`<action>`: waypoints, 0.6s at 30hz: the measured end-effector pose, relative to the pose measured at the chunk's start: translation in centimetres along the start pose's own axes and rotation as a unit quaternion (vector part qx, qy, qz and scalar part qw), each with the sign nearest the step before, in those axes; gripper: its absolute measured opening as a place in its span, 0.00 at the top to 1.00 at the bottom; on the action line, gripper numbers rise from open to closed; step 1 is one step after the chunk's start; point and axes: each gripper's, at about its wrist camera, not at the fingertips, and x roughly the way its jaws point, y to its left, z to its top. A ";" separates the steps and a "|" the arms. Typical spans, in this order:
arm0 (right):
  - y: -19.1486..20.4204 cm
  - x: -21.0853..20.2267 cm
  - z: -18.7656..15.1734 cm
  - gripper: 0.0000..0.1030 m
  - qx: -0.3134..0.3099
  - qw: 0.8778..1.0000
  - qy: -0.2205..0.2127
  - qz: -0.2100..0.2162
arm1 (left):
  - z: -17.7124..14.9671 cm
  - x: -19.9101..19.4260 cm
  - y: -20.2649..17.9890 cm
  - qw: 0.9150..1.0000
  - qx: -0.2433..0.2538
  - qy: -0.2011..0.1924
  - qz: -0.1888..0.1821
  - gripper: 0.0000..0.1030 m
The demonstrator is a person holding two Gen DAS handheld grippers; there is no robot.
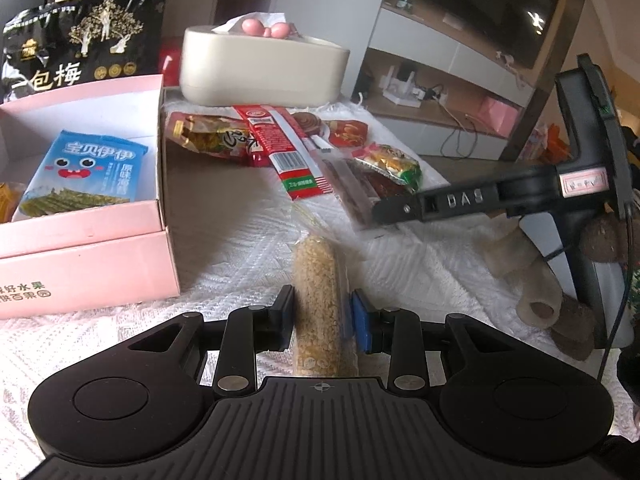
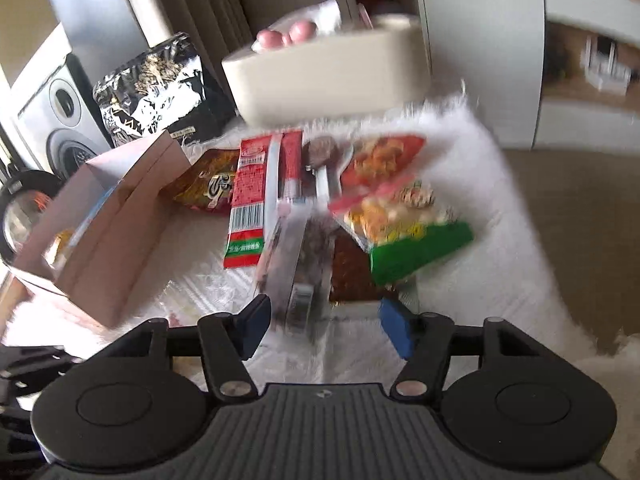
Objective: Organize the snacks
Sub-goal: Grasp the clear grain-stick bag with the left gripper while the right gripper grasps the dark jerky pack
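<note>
Snacks lie in a loose heap on the white woven cloth (image 1: pixel 420 264), and one of them, a long clear bag of golden puffed grains (image 1: pixel 318 304), sits between the fingers of the left gripper (image 1: pixel 322 322). Its jaws are narrow and press on both sides of the bag, so it looks held. The step in hand seems to be carrying this bag to the pink cardboard box (image 1: pixel 92 264), which is open just to the left. Next the bag must be lifted over the box wall and set down beside the blue seaweed pack with a cartoon face (image 1: pixel 86 178) already inside. The right gripper (image 2: pixel 324 326) has its jaws wide, with nothing held, close to the heap by a green and orange snack bag (image 2: pixel 404 232); that view is blurry. Its side reads "DAS". The black pouch with gold trees (image 1: pixel 80 36) reads "一包梅".
</note>
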 end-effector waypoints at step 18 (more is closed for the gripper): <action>-0.3 -0.7 0.4 0.45 0.012 0.999 -0.011 0.031 | -0.4 0.0 -0.8 1.000 0.023 -0.007 0.018 0.66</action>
